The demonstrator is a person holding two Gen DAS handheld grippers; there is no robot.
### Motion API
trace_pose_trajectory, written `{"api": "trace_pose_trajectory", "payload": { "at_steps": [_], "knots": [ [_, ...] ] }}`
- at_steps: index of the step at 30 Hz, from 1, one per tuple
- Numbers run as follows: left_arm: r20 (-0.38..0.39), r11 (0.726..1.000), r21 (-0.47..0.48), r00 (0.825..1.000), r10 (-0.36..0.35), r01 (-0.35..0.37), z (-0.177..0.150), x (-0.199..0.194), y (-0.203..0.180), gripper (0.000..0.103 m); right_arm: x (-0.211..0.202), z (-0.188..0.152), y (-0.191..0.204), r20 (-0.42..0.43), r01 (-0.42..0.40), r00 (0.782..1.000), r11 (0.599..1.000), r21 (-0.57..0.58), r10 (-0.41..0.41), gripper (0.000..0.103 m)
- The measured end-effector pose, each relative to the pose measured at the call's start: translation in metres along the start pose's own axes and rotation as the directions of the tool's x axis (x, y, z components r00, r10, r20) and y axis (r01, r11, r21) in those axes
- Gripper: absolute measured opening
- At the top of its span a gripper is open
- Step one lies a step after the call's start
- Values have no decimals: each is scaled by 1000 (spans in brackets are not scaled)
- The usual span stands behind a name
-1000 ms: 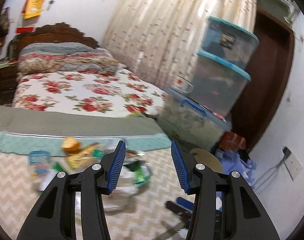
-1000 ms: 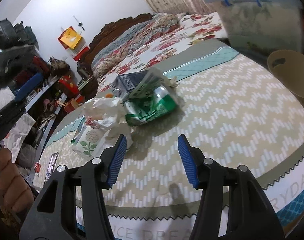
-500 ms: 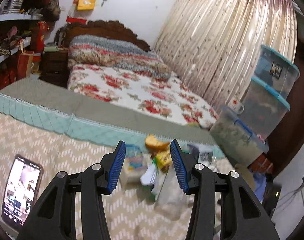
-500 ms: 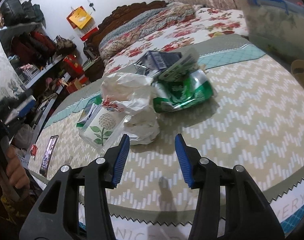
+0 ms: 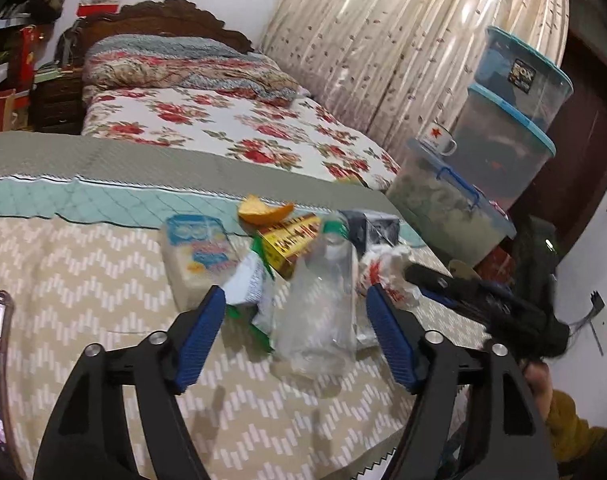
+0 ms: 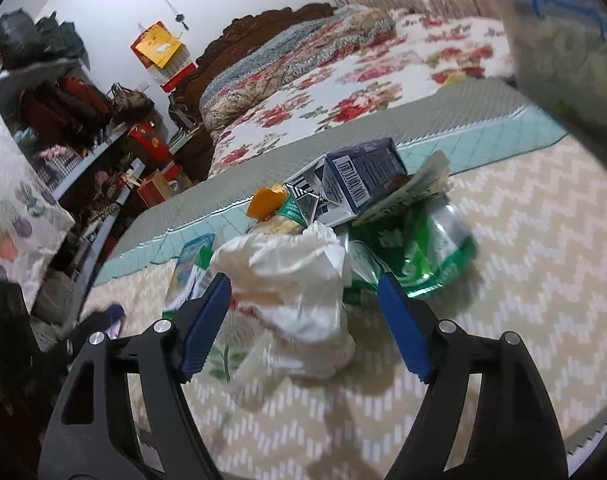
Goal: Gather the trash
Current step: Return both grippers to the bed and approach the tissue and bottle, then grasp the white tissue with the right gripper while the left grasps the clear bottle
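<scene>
Both grippers closing in on the trash pile
Left gripper and right gripper just spread wide, framing clear bottle and white bag; nothing pinched.

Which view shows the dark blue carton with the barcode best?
The right wrist view: the dark blue carton lies sharp atop the pile, barcode facing the camera. In the left wrist view only its dark end peeks out behind the clear plastic bottle.
</scene>
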State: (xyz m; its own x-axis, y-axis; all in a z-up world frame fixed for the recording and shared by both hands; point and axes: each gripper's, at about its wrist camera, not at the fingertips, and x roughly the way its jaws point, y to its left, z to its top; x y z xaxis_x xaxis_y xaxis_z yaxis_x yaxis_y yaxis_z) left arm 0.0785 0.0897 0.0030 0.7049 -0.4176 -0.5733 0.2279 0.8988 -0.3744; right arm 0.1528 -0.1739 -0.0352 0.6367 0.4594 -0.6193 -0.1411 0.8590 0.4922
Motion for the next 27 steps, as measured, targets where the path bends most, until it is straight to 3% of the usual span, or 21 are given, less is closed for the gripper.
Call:
{"api": "trace_pose_trajectory", "payload": {
  "at_steps": [1,2,4,11,17,19,22,27],
  "knots": [
    [-8,1000,11,1000,0,0,-2,4,-4,74,6,1,-1,-16,-9,1000,1000,4,9,58],
    [-15,1000,25,1000,5,-5,-4,8,-7,77,11,1,-2,-43,-39,998,999,10,40,37],
    [-33,998,60,999,21,-19,-8,18,-17,80,9,-3,-2,-28,-48,998,999,8,49,28],
    [-68,983,173,995,71,-58,-14,56,-45,83,-49,-23,-10,136,-27,990,999,-41,32,26],
    [-141,957,248,972,186,-147,-23,98,-52,81,-65,-45,-30,130,18,991,1000,-24,-14,26],
    [-147,944,281,964,223,-175,-28,103,-55,70,-66,-50,-38,122,17,992,1000,-5,-16,26],
    [-140,941,287,964,226,-179,-30,98,-56,69,-67,-53,-44,117,8,993,1000,5,-8,26],
    [-45,954,244,981,190,-173,-24,55,-53,69,-72,-57,-38,132,-2,991,1000,-25,5,26]
  ]
}}
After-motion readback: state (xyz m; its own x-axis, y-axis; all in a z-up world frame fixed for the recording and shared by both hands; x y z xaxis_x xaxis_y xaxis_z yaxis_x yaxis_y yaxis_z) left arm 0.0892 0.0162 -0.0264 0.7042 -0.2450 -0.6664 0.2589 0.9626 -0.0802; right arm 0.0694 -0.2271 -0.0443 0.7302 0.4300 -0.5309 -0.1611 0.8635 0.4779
